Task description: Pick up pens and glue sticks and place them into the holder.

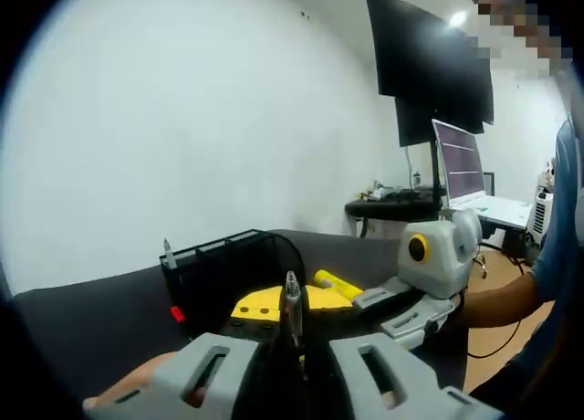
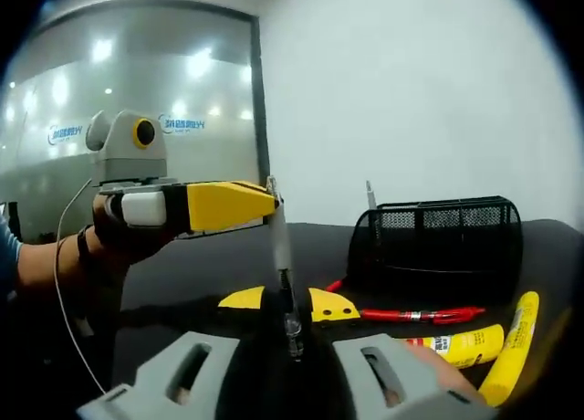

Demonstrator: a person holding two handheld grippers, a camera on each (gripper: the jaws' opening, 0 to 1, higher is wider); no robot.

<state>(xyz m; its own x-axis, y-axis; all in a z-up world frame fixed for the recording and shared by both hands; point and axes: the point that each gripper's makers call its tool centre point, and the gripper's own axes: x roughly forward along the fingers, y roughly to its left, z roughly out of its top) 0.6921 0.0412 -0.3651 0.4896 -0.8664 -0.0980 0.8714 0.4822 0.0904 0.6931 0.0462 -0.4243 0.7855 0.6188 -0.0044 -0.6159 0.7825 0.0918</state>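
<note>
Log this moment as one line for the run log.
left gripper: shut on pen | right gripper: cannot tell | holder: one pen inside

A plain white wall point(image 1: 201, 119) rises behind the dark counter point(image 1: 100, 320). Two dark monitors point(image 1: 429, 64) stand stacked on a pole beside a lit screen point(image 1: 459, 160) above a pale desk point(image 1: 502, 210). A frosted glass partition point(image 2: 137, 91) bearing blue lettering reflects ceiling lights point(image 2: 199, 62).
</note>
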